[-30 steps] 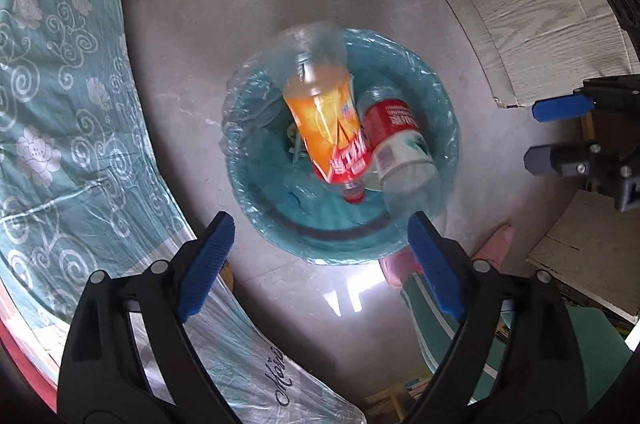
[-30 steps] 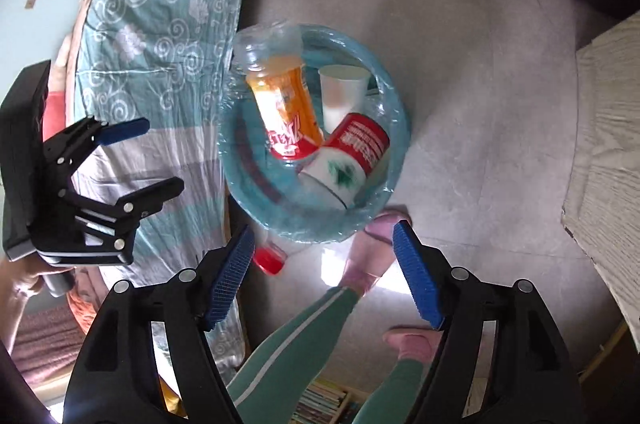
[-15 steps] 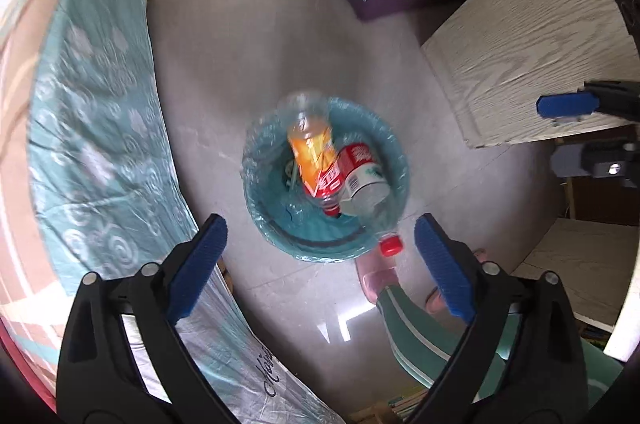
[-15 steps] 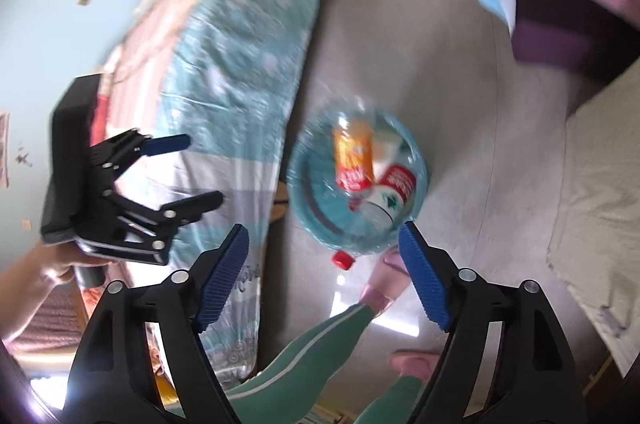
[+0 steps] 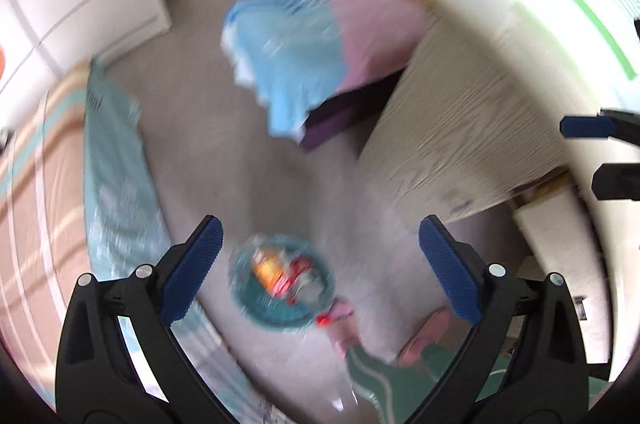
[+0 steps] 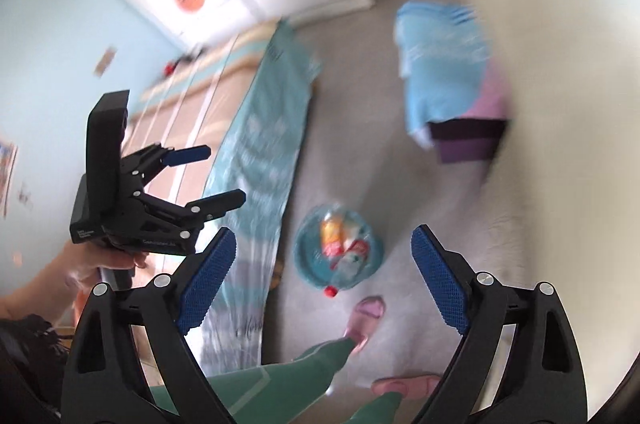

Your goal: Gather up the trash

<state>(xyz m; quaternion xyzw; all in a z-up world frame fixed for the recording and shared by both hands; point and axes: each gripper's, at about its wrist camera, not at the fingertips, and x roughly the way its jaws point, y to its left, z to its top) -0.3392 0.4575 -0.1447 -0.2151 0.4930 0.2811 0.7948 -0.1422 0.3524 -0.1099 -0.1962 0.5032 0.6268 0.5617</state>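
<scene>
Now both tongs, left (image 5: 320, 268) and right (image 6: 324, 280), are opening, nothing between them. Round teal plastic-lined bin (image 6: 338, 258) holds bottles; stray red cap (image 6: 330, 291) on floor beside it — aim there.

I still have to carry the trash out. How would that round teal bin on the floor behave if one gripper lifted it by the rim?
The round teal bin would probably tip toward its unheld side. It looks light, holding what appear to be empty bottles. Its clear liner bag could make the rim slippery for the pads.
</scene>
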